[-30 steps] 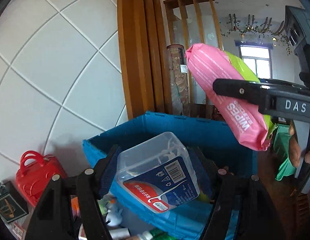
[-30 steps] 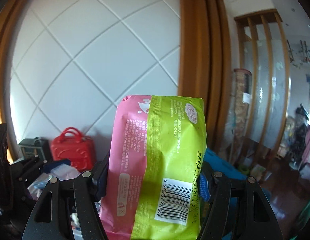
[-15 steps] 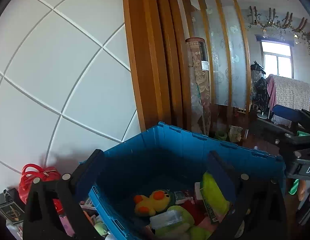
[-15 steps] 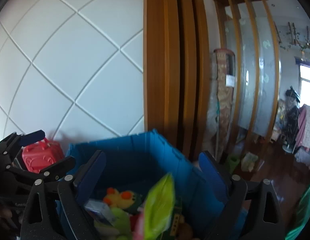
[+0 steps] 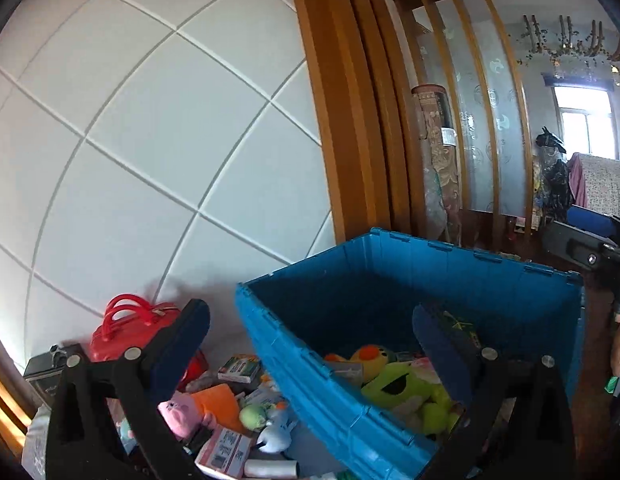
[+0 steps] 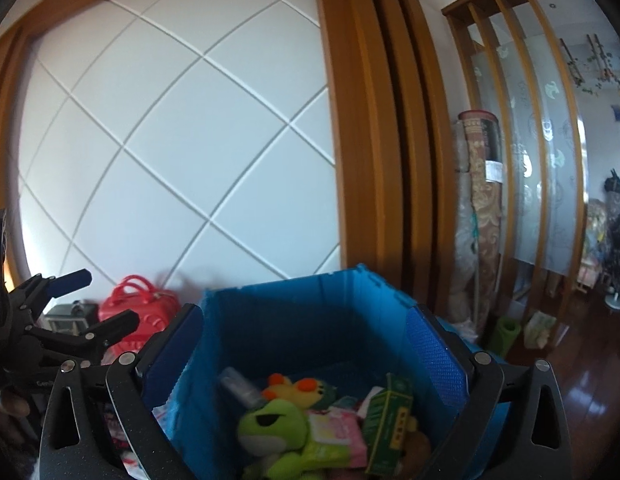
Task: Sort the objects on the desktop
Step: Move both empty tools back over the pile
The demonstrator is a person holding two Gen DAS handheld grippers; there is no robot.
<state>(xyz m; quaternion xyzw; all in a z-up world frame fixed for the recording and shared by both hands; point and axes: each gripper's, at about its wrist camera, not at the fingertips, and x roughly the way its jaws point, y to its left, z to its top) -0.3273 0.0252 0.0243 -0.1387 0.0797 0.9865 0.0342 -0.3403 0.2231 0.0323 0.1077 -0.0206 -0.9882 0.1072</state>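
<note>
A blue plastic crate holds a green frog plush, a yellow duck plush, the pink wipes pack, a green box and a clear floss box. My left gripper is open and empty, straddling the crate's left wall. My right gripper is open and empty above the crate. Loose items lie left of the crate: a pink plush, an orange pad, small boxes.
A red mini suitcase and a dark box stand against the white tiled wall. A wooden frame and slatted screen rise behind the crate. The wooden floor lies to the right.
Both grippers opened over the crate: the floss box and the wipes pack dropped in and now lie among the toys. Both grippers then drew back slightly.
</note>
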